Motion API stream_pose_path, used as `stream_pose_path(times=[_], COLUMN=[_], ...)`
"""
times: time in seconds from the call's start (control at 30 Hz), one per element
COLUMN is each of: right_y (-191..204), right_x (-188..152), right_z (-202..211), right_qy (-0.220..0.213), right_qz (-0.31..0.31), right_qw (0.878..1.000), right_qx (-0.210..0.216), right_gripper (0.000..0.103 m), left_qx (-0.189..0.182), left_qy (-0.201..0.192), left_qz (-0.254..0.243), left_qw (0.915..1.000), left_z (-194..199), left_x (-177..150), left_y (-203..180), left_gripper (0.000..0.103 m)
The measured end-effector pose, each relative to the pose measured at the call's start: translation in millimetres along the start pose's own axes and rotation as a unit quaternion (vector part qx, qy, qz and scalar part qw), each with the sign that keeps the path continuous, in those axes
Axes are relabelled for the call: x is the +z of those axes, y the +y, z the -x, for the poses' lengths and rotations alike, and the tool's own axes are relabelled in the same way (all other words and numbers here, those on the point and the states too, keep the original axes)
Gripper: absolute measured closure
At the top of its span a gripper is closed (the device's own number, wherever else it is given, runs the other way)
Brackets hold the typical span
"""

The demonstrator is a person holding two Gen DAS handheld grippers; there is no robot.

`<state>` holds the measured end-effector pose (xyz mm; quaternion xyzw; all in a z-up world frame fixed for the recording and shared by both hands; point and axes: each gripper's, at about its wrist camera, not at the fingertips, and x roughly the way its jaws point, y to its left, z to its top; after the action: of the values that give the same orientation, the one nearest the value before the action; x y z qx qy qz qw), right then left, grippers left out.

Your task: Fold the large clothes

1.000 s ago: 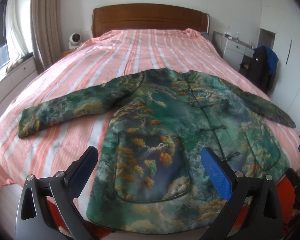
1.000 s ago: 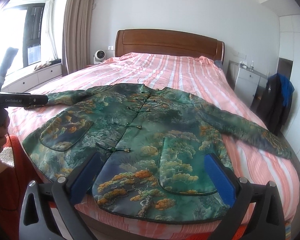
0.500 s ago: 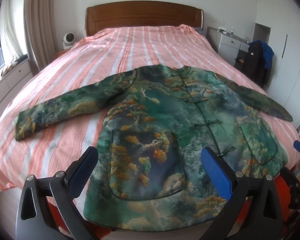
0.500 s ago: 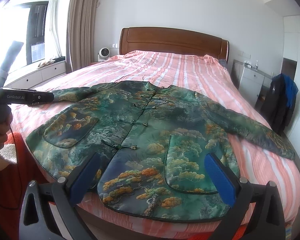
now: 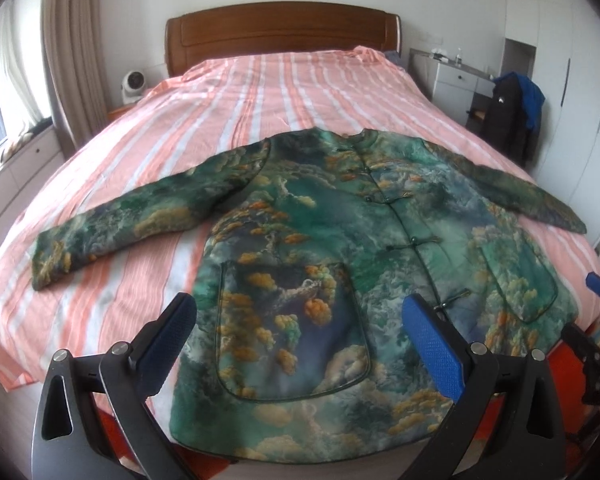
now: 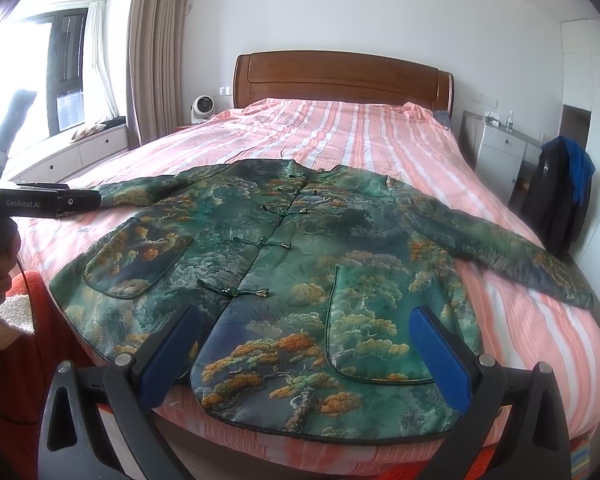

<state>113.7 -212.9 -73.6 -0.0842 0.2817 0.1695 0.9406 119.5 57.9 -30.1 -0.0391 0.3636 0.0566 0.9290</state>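
A large green jacket point(image 5: 340, 240) printed with orange trees and clouds lies flat, front up, on the striped bed, both sleeves spread out sideways and its knot buttons done up. The same jacket point(image 6: 292, 264) fills the right wrist view. My left gripper point(image 5: 300, 340) hovers open above the hem near the left pocket, holding nothing. My right gripper point(image 6: 304, 350) stands open over the hem by the right pocket, also with nothing in it. In the right wrist view the left gripper's body point(image 6: 40, 202) and the hand holding it appear at the left edge.
The bed point(image 5: 260, 92) has a pink and white striped cover and a wooden headboard point(image 5: 284, 36). A small white fan point(image 5: 132, 84) sits at its left. A white dresser point(image 5: 460, 84) and a chair with dark clothes point(image 5: 512, 116) stand on the right.
Both grippers have drawn back and risen a little from the jacket, so more of the bed and room shows. The jacket has not moved.
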Motion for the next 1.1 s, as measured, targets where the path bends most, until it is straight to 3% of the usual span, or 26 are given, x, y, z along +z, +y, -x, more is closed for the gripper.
stream_pose_path(times=[0.13, 0.3, 0.43, 0.63, 0.87, 1.0, 1.1], right_y=[-23.8, -75.5, -104.6, -122.5, -138.1, -193.6, -265.1], right_x=[3.4, 9.5, 15.2, 17.7, 13.3, 22.5, 20.1], right_z=[-6.4, -20.8, -23.2, -27.5, -35.8, -47.1, -65.5], right_qy=[0.006, 0.024, 0.021, 0.031, 0.040, 0.030, 0.026], right_qz=[-0.020, -0.077, -0.088, -0.124, -0.146, -0.155, -0.225], right_qw=[1.000, 0.997, 0.996, 0.990, 0.988, 0.986, 0.972], right_qx=[-0.009, 0.014, -0.010, -0.057, -0.042, -0.056, -0.062], right_gripper=[0.000, 0.000, 0.000, 0.000, 0.000, 0.000, 0.000], left_qx=[0.007, 0.011, 0.017, 0.019, 0.031, 0.031, 0.032], left_qy=[0.002, 0.006, 0.006, 0.006, 0.010, 0.004, 0.002], left_qz=[0.005, 0.025, 0.025, 0.022, 0.004, 0.007, 0.011], left_qw=[1.0000, 0.9996, 0.9995, 0.9995, 0.9995, 0.9995, 0.9994], left_z=[-0.9, -3.5, -4.4, -5.0, -8.0, -7.1, -7.8], left_x=[0.0, -2.0, -3.3, -2.6, -1.9, -1.6, -3.6], left_y=[4.5, 15.7, 20.5, 20.5, 14.0, 14.3, 15.6], left_gripper=[0.001, 0.001, 0.001, 0.001, 0.001, 0.001, 0.001])
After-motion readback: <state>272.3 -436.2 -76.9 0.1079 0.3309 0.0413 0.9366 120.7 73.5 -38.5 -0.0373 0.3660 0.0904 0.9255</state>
